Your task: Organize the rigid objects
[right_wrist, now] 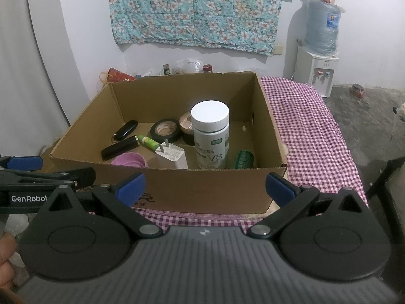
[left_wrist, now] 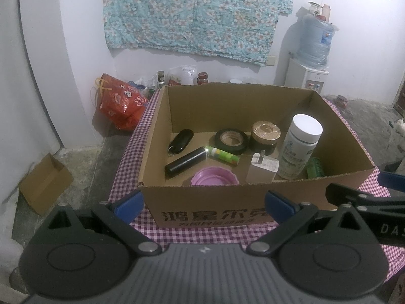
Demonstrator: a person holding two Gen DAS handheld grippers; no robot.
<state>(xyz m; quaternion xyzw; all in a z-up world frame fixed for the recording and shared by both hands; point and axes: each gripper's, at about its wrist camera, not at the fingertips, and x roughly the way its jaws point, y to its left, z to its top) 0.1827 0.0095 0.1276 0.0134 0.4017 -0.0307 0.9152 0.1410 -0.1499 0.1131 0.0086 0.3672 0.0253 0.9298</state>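
An open cardboard box (left_wrist: 227,202) (right_wrist: 202,192) rests on the checked cloth. Inside it stand a white bottle (left_wrist: 300,149) (right_wrist: 211,134) and a gold-lidded jar (left_wrist: 265,136). Around them lie a black tape roll (left_wrist: 231,140) (right_wrist: 165,130), a black key fob (left_wrist: 181,139), a black tube (left_wrist: 184,162), a green stick (left_wrist: 224,155), a white charger (left_wrist: 263,168) (right_wrist: 172,155), a pink lid (left_wrist: 215,176) and a green item (left_wrist: 316,167). My left gripper (left_wrist: 203,204) is open before the box's near wall, holding nothing. My right gripper (right_wrist: 205,185) is open too, also empty.
The purple checked cloth (right_wrist: 308,131) covers the table to the right of the box. A small empty carton (left_wrist: 45,182) and a red bag (left_wrist: 119,101) sit on the floor at left. A water dispenser (right_wrist: 316,71) stands against the back wall.
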